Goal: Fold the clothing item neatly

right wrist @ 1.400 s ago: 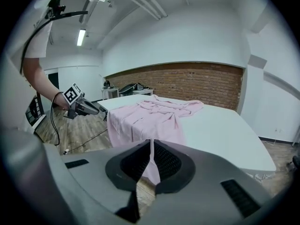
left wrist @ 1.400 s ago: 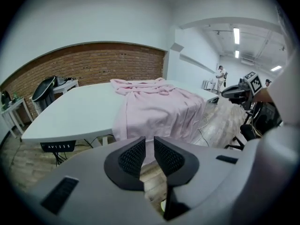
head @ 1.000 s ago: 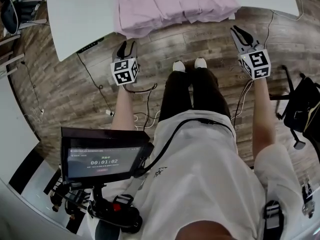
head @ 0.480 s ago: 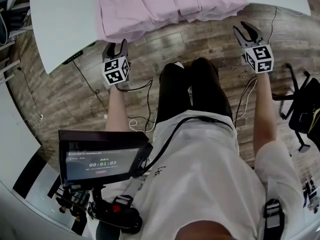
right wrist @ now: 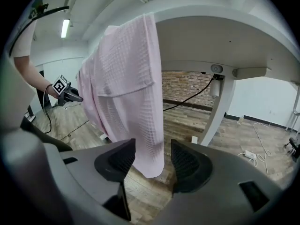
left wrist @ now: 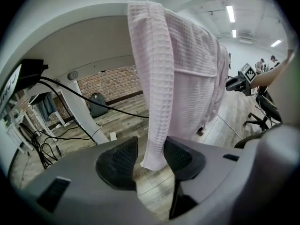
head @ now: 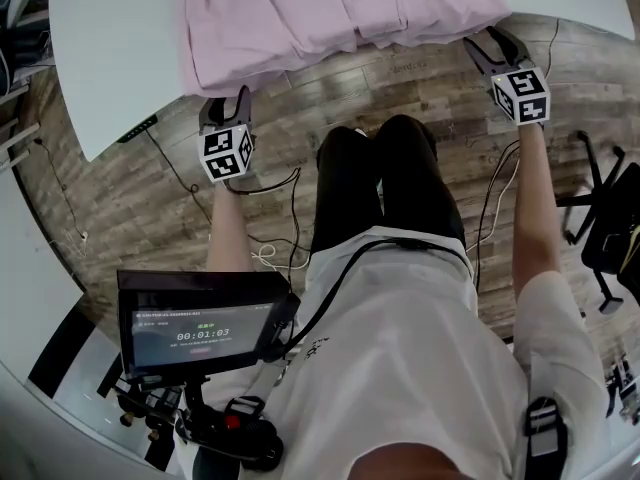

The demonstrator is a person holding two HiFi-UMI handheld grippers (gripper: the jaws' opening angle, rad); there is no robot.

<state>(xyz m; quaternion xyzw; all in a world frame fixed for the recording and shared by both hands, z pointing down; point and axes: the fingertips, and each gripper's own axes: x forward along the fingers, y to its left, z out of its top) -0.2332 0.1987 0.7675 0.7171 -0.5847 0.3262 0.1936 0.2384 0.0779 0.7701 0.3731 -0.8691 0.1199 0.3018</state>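
A pink waffle-weave garment (head: pixel 330 8) lies on the white table (head: pixel 110 38), its near part hanging over the front edge. My left gripper (head: pixel 225 103) is below the table edge at the hem's left end. In the left gripper view a hanging corner of the garment (left wrist: pixel 173 78) dangles between the open jaws of the left gripper (left wrist: pixel 150 161), which have just been opening. My right gripper (head: pixel 487 40) is at the hem's right end. There the garment (right wrist: pixel 126 78) hangs between the jaws of the right gripper (right wrist: pixel 147 161), just opened wide, with gaps on both sides.
The person's legs (head: pixel 380 188) stand between the grippers on the wood floor. A screen (head: pixel 200 323) hangs at the person's front left. Cables (head: pixel 180 168) trail over the floor, a black chair (head: pixel 610 218) stands right, and a white table leg (right wrist: pixel 220 107) rises beyond the cloth.
Both grippers have moved in to the hanging hem of the garment. The right gripper's jaws stand wider apart than before.
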